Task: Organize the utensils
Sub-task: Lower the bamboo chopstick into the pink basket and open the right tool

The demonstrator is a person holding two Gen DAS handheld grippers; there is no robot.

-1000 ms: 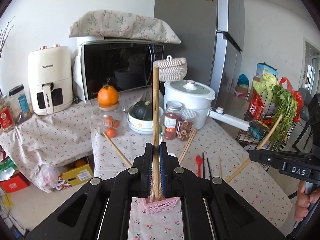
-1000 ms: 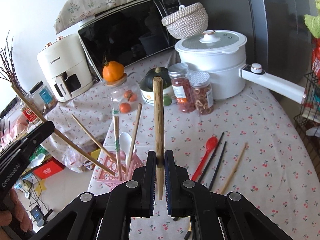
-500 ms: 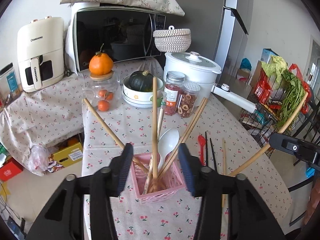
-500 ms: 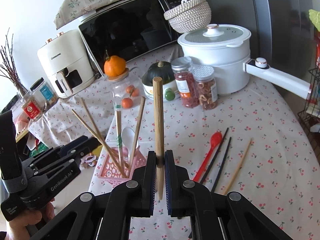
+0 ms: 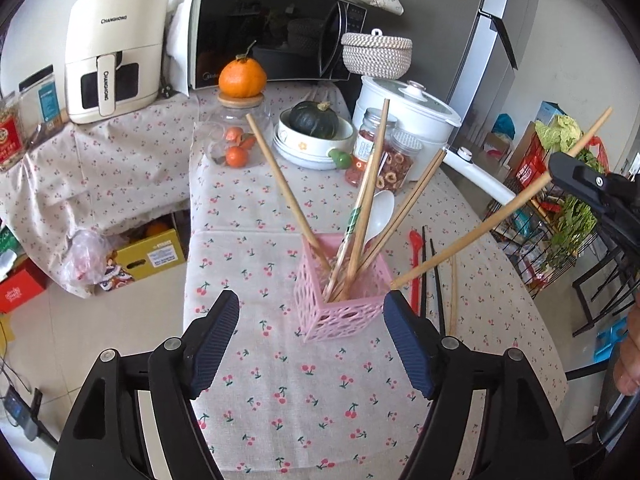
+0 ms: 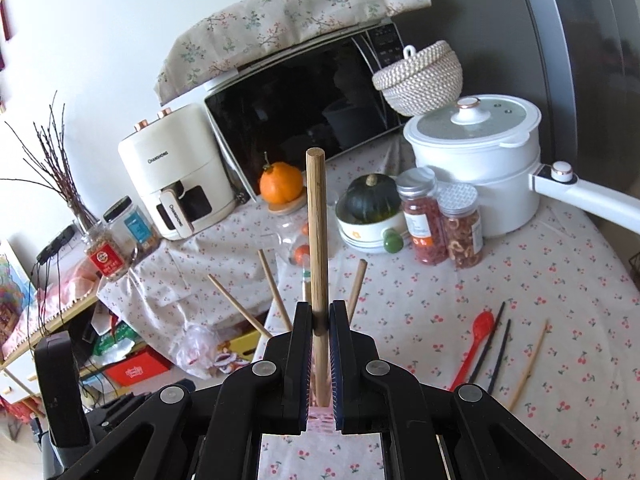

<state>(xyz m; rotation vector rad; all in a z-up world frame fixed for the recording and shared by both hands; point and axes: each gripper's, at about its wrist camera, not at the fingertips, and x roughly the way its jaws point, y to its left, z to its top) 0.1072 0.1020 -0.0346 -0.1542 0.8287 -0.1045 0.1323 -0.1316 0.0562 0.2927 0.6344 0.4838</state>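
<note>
A pink lattice holder (image 5: 344, 308) stands on the cherry-print cloth with several wooden chopsticks (image 5: 366, 200) and a white spoon (image 5: 380, 212) in it. My left gripper (image 5: 311, 304) is just in front of it, jaws opening, the pads clear of the holder and nothing gripped. My right gripper (image 6: 320, 312) is shut on one wooden chopstick (image 6: 317, 240), held upright above the holder (image 6: 320, 412). From the left wrist, that chopstick (image 5: 480, 224) slants down to the holder's right corner. A red spoon (image 6: 476, 332), two black chopsticks (image 6: 494, 344) and a wooden chopstick (image 6: 532, 360) lie on the table.
At the back stand a microwave (image 5: 272, 28), an air fryer (image 5: 112, 48), a white pot (image 6: 476, 160) with a long handle, two jars (image 6: 440, 220), a bowl with a squash (image 5: 314, 128) and an orange on a glass jar (image 5: 240, 80). A wire rack of greens (image 5: 560, 200) stands right of the table.
The left gripper let go of its chopstick, which now leans in the holder; its jaws spread wide and it tipped downward. The right gripper carried its chopstick closer, over the holder.
</note>
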